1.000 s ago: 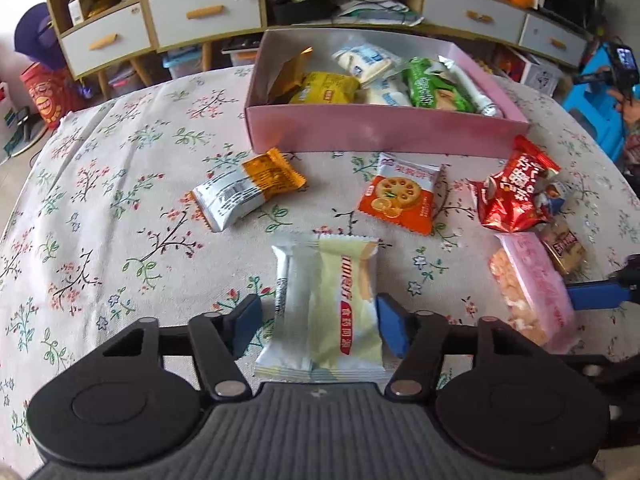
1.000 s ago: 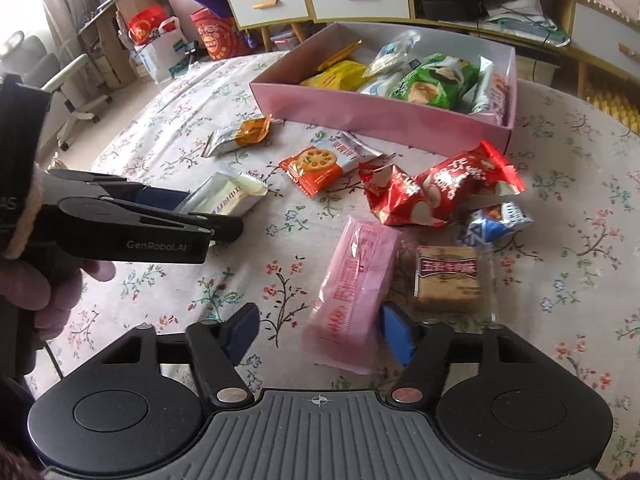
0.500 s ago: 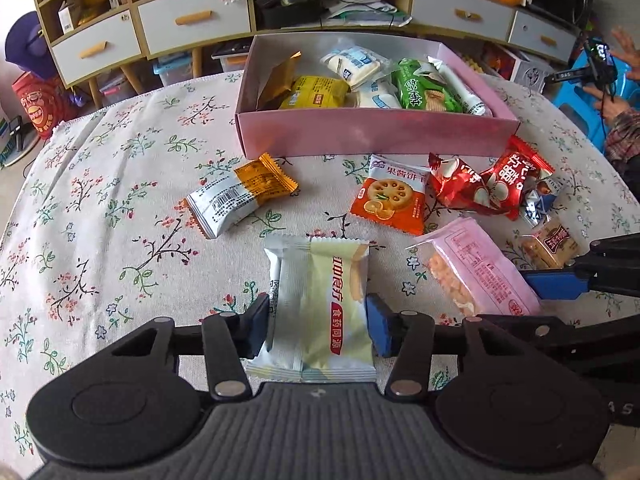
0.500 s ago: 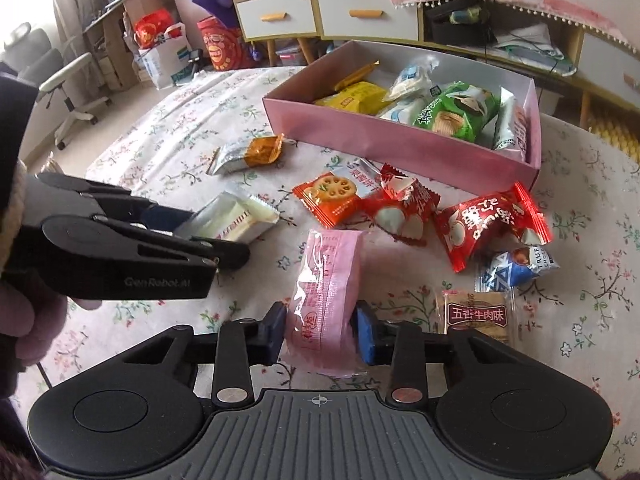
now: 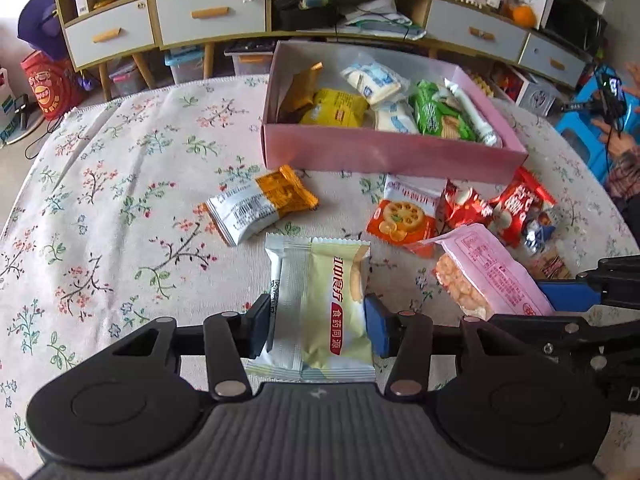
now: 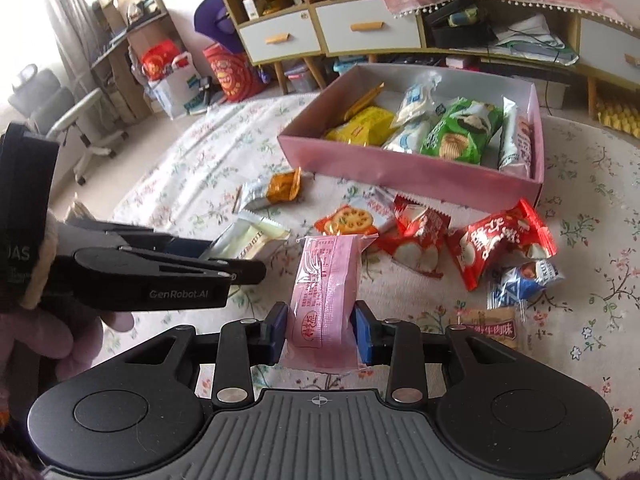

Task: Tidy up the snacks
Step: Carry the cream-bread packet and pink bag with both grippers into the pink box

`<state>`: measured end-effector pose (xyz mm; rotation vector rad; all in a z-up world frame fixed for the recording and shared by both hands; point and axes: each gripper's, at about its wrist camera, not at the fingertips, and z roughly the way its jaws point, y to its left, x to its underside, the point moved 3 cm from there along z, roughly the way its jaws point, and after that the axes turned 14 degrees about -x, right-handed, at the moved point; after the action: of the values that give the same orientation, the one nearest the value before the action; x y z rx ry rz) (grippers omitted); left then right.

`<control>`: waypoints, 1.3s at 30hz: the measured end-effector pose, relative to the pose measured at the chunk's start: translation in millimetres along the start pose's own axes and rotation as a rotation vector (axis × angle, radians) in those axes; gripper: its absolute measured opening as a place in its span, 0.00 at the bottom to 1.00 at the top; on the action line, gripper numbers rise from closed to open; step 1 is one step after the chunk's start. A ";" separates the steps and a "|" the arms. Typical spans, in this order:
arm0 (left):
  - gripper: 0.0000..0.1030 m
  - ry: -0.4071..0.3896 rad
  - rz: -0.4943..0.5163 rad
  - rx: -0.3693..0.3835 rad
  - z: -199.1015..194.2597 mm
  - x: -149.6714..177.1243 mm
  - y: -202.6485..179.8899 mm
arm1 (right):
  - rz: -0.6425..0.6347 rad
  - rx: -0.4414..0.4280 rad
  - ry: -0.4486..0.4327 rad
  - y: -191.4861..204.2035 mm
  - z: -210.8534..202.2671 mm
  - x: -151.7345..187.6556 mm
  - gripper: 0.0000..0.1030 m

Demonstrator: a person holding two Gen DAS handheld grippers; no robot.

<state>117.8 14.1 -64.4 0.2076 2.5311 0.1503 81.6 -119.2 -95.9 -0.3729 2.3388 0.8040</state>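
You've got both grips set: left gripper (image 5: 316, 322) clamps the pale yellow packet (image 5: 320, 308), right gripper (image 6: 320, 330) pinches the pink packet (image 6: 324, 292) across its narrow width. Pink box (image 5: 392, 156) sits far-centre, so a short carry.

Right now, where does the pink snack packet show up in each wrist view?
Left wrist view: the pink snack packet is at right of centre, nipped at its near end by the right gripper.
Right wrist view: it stands bottom centre between the blue pads.
Shared landmark: the pink box lies beyond it in both.
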 end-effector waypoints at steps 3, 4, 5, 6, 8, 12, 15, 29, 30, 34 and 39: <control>0.44 -0.009 -0.016 0.009 -4.2 -3.6 2.3 | 0.019 -0.006 -0.027 -1.2 -5.4 -6.1 0.33; 0.44 -0.013 -0.021 0.013 -5.7 -4.8 2.7 | 0.027 -0.011 -0.037 -2.0 -7.4 -8.4 0.33; 0.44 -0.017 -0.024 0.015 -7.1 -6.0 3.0 | 0.036 -0.015 -0.048 -2.5 -9.5 -10.6 0.33; 0.44 -0.022 -0.027 0.016 -8.3 -7.4 3.1 | 0.047 -0.022 -0.062 -3.4 -12.2 -13.7 0.33; 0.44 -0.032 -0.034 0.019 -11.1 -10.3 4.0 | 0.062 -0.028 -0.086 -5.5 -17.1 -19.6 0.33; 0.44 -0.054 -0.061 0.032 -15.1 -20.8 6.2 | 0.083 -0.027 -0.143 -9.7 -26.7 -35.2 0.33; 0.44 -0.080 -0.079 0.038 -17.3 -30.3 7.0 | 0.107 -0.023 -0.193 -15.5 -32.0 -48.1 0.33; 0.44 -0.160 -0.074 0.054 0.2 -77.0 -5.4 | 0.200 0.019 -0.271 -63.1 -17.7 -88.9 0.33; 0.44 -0.166 -0.068 0.056 2.5 -80.1 -7.2 | 0.206 0.016 -0.276 -67.0 -16.8 -91.8 0.33; 0.43 -0.180 -0.055 0.056 13.6 -89.1 -11.6 | 0.222 0.014 -0.301 -83.2 -13.9 -98.6 0.33; 0.44 -0.192 -0.039 0.060 24.8 -95.9 -17.0 | 0.260 0.013 -0.308 -99.9 -2.6 -103.6 0.33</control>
<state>208.0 -18.5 -34.5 0.1862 2.3487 0.0374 203.6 -192.0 -72.7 0.0619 2.1234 0.8972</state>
